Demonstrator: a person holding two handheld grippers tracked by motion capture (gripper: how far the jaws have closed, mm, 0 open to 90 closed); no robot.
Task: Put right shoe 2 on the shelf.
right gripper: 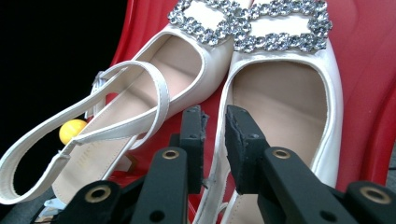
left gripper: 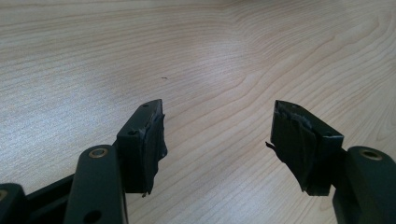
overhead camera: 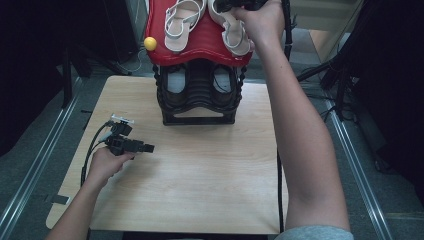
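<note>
A pair of white slingback shoes is laid on a red tray (overhead camera: 200,42) that sits atop a black rack (overhead camera: 199,97) at the far edge of the wooden counter (overhead camera: 200,175). The left shoe (overhead camera: 181,22) and the right shoe (overhead camera: 234,31) lie side by side, their jewelled buckles (right gripper: 254,23) touching at the toes in the right gripper view. The right claw (right gripper: 215,126) is held over the inner edge of the right shoe, just above the rim of that shoe; its jaws are parted by a narrow gap, and no pressing on the rim is seen. A small yellow ball (overhead camera: 150,43) is seen at the tray's left edge. The left claw (left gripper: 217,140) is kept low over the bare counter at the near left, its jaws spread wide with nothing between them.
</note>
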